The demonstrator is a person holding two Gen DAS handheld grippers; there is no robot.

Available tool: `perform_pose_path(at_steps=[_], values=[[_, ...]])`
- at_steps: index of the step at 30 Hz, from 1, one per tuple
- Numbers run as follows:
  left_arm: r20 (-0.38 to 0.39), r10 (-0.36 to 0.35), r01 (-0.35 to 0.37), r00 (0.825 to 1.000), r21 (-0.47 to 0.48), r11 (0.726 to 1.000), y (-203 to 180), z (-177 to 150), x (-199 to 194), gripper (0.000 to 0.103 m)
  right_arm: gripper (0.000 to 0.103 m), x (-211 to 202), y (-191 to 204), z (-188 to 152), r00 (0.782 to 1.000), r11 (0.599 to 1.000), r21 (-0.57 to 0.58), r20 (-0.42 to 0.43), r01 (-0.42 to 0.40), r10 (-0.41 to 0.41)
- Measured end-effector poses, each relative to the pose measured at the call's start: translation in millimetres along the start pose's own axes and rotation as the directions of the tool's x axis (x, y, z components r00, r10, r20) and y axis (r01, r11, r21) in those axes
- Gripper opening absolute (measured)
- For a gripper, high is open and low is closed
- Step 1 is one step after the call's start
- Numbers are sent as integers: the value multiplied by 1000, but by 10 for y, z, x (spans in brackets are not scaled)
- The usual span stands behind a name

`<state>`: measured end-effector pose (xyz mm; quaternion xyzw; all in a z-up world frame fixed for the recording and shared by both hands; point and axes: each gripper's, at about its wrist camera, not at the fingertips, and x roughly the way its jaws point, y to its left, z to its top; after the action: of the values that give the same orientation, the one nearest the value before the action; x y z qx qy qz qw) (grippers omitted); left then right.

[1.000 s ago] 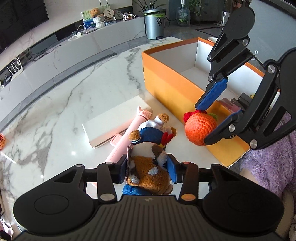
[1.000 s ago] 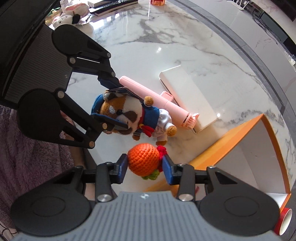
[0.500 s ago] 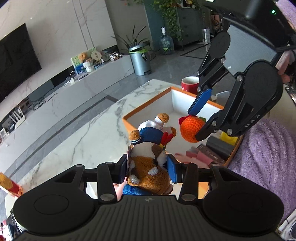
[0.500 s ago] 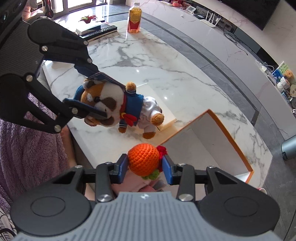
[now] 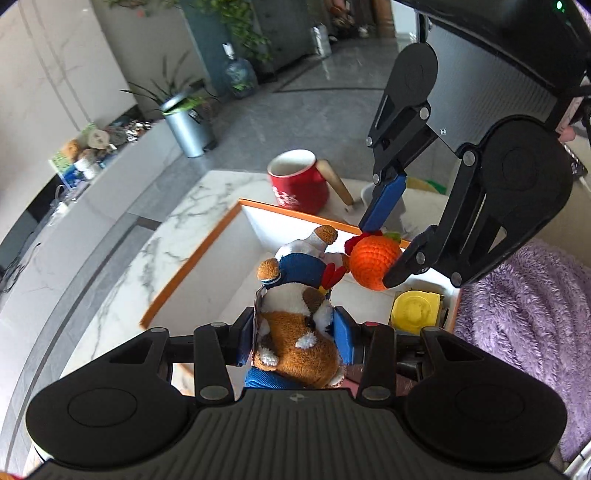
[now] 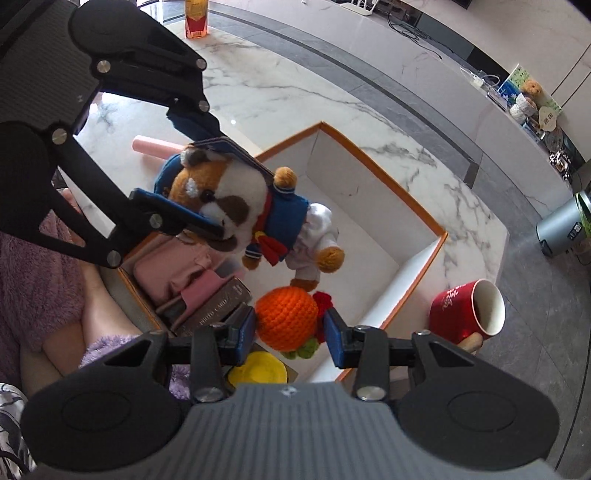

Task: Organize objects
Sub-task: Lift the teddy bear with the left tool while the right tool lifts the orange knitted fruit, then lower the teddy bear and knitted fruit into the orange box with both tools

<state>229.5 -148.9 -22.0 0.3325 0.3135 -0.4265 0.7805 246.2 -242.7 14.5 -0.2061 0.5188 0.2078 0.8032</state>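
Observation:
My left gripper is shut on the head of a plush animal in a blue sailor suit, also seen in the right wrist view. My right gripper is shut on an orange crocheted ball with a red tuft, which also shows in the left wrist view. Both toys hang above the orange-rimmed white box, whose far half is bare. The toys are close together, the plush's feet next to the ball.
The box's near end holds pink items, a dark card box and a yellow lid. A red mug stands beside the box. A pink tube and a bottle are on the marble table.
Both grippers have lifted their toys from beside the box up and over it. The box's inside now lies below both toys, and the red mug has come into view.

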Motion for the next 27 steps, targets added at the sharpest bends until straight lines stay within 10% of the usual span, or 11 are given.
perform_pose_path(at_steps=[27], values=[[-212, -265, 281, 941, 47, 959, 73, -102, 1340, 53, 42, 751, -247, -119, 983, 991, -3, -127, -134, 133]])
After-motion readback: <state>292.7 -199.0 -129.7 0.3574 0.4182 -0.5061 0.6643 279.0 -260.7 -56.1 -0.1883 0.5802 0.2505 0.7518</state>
